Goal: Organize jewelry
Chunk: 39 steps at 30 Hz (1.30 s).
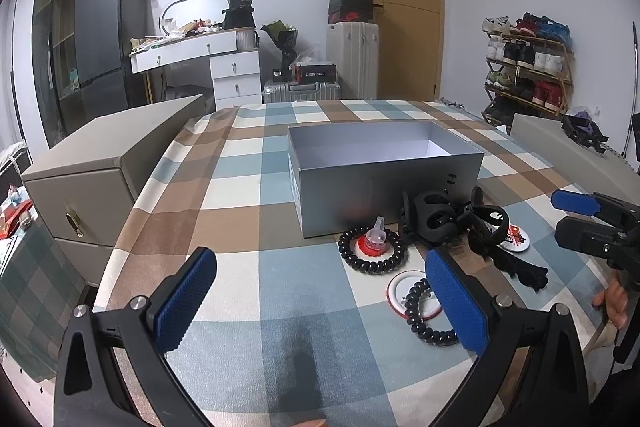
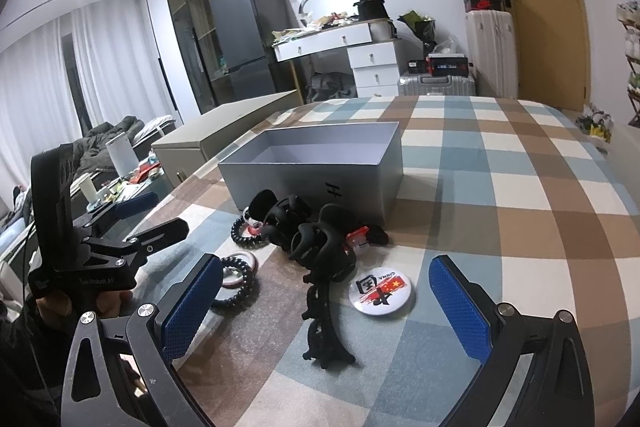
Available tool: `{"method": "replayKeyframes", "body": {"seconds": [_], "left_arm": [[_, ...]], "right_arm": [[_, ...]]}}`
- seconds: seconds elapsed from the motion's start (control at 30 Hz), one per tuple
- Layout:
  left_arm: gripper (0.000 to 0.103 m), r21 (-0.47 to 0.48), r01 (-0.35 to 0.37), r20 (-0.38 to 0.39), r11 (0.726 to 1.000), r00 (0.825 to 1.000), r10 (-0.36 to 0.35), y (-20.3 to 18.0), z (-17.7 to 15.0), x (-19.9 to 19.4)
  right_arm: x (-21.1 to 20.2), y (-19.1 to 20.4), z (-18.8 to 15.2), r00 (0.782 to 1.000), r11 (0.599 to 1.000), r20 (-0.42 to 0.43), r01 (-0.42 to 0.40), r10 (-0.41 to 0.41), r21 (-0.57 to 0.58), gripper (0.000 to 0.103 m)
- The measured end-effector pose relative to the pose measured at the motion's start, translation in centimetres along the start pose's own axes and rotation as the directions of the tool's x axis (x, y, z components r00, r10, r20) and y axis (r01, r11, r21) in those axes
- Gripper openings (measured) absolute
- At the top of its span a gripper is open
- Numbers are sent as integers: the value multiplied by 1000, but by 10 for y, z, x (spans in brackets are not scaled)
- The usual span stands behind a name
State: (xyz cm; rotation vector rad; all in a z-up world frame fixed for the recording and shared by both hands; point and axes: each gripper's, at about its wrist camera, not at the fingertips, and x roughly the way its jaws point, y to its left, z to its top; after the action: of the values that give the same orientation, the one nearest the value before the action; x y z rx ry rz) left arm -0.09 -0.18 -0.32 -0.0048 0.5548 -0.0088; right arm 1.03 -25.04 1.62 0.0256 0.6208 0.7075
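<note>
Left wrist view: the left gripper (image 1: pixel 320 291) hangs low over the checked tablecloth (image 1: pixel 248 163) with its blue-padded fingers (image 1: pixel 186 301) spread wide and nothing between them; the landmark is the open grey box (image 1: pixel 384 171), standing on the cloth ahead of the gripper with its inside bare as far as can be seen; just in front of the box's near wall lies a black spiral hair tie (image 1: pixel 372 251) ringed around a small red and clear piece (image 1: pixel 374 237); beside that, still against the box's near wall, sit the black claw clips (image 1: pixel 436 217); nearer the camera than the box, a second spiral hair tie (image 1: pixel 426 315) lies partly on a white round badge (image 1: pixel 404 293) and runs behind the gripper's right finger; another round badge (image 1: pixel 516 237) shows to the right of the clips, partly under them; the right gripper (image 1: pixel 576 217) enters from the right edge, level with the box's near corner, its jaws apart and empty.

Right wrist view: the right gripper (image 2: pixel 324 301) is likewise spread wide and holds nothing; the grey box (image 2: pixel 316 167) stands ahead; the claw clips (image 2: pixel 308 227) are heaped before its near wall; a long black ruffled hair clip (image 2: pixel 322 323) stretches from that heap toward the camera, between the fingers; the printed badge (image 2: pixel 382 291) lies flat just right of it; the two spiral ties (image 2: pixel 250 235) lie left of the heap; the left gripper (image 2: pixel 148 223), gripped by a hand (image 2: pixel 76 303), hovers left of the box, its jaws parted.
</note>
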Motion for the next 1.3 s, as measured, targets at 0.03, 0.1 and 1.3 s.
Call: {"method": "replayKeyframes", "body": {"seconds": [0.03,0.1,1.3], "left_arm": [[102,0,1,0,1000,1000,-1,0,0,0],[102,2,-1,-3,1000,1000,1,-2,0,0],[101,21,46,-64,999,997,-45,-11,16,13]], "right_arm": [[0,0,0,1000,1000,0,0,0,2,103],[0,0,0,1000,1000,-1,-2,2,3,103],[30,3,24,989,999,-143,49,-47,12,96]]}}
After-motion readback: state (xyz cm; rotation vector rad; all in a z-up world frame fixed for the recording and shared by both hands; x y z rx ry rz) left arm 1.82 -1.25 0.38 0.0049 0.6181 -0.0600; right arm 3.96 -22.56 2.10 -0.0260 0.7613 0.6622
